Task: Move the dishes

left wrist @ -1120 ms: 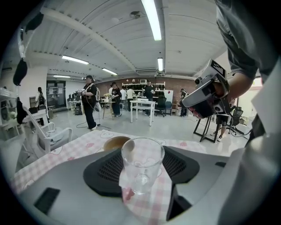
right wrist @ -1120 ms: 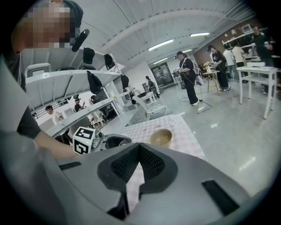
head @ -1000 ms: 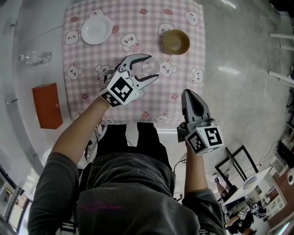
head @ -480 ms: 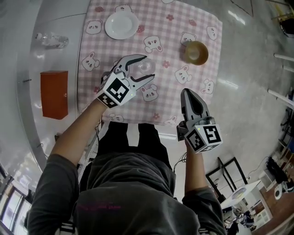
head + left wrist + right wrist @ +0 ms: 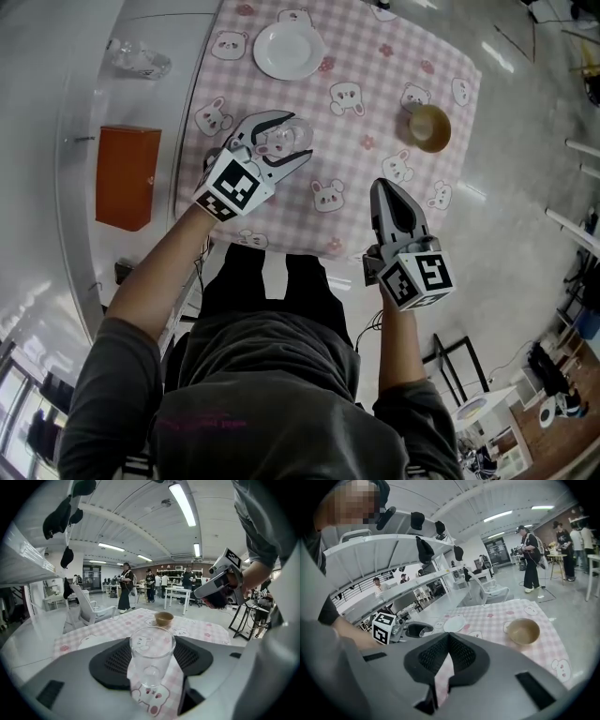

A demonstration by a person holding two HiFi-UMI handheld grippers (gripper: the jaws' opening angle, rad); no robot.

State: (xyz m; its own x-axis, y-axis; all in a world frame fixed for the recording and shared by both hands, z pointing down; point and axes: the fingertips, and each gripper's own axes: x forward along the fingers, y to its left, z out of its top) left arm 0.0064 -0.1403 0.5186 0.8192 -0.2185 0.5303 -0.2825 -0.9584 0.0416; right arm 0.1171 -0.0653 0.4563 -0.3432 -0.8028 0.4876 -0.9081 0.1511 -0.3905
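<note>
A clear drinking glass [image 5: 283,139] stands upright between the jaws of my left gripper [image 5: 298,141], over the left part of the pink checked bear tablecloth [image 5: 375,56]. In the left gripper view the glass [image 5: 151,660] fills the gap of the left gripper [image 5: 151,654], both pads against its sides. A white plate [image 5: 289,49] lies beyond it, and a brown bowl [image 5: 430,127] sits at the right. My right gripper [image 5: 388,191] hovers at the cloth's near edge, shut and holding nothing. The right gripper view shows this right gripper [image 5: 449,637], the bowl [image 5: 523,631] and the plate [image 5: 454,623].
An orange box [image 5: 127,176] and a plastic water bottle [image 5: 136,58] lie on the white table [image 5: 84,103] left of the cloth. Bare floor lies right of the table. People, chairs and desks stand far off in the room.
The left gripper has carried the glass leftward over the cloth, from between plate and bowl to just below the plate. The head view has swung. The right gripper stays shut.
</note>
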